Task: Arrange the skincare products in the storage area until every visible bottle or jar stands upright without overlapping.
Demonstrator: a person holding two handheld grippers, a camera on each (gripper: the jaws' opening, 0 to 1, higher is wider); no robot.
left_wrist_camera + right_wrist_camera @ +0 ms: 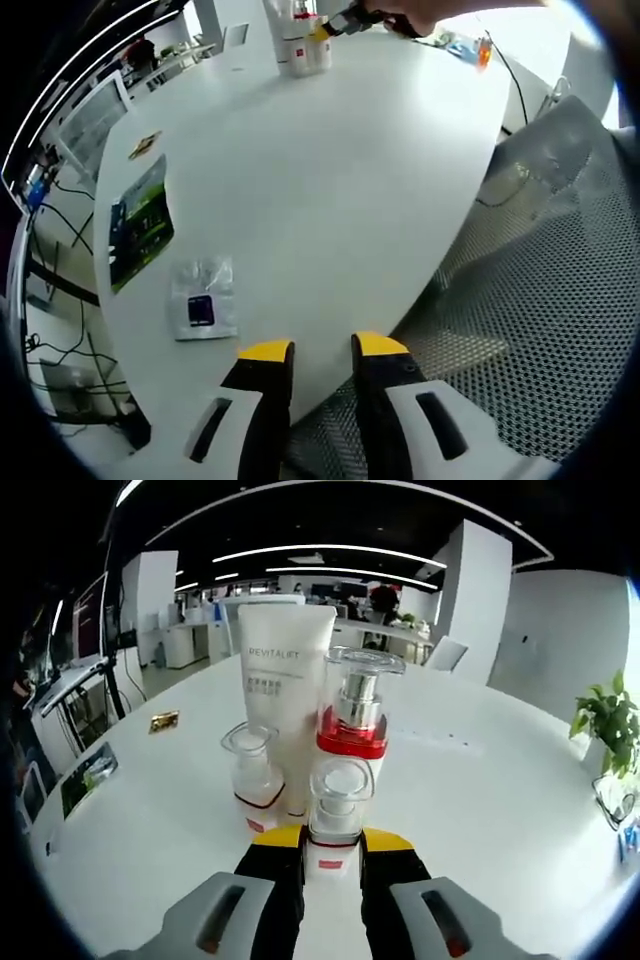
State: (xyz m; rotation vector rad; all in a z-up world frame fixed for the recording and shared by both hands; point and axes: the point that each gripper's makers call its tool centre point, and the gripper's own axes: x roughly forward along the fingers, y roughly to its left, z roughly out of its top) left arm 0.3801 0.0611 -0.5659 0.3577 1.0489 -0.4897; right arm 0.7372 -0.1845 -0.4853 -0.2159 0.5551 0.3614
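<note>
In the right gripper view, several skincare products stand upright in a tight cluster on the white table (480,780). A tall white tube (285,670) is at the back. To its right stands a red-collared pump bottle (355,715), and a small clear-capped bottle (255,775) is at the left. At the front, a small clear-capped bottle with a red label (338,802) sits between the jaws of my right gripper (333,840), which press its sides. In the left gripper view, my left gripper (323,350) is open at the table's near edge, far from the cluster (302,45).
A plastic bag holding a dark item (203,298), a green leaflet (140,225) and a small gold item (145,145) lie on the table's left side. A mesh chair (540,300) stands beside the table edge. A potted plant (605,725) is at the far right.
</note>
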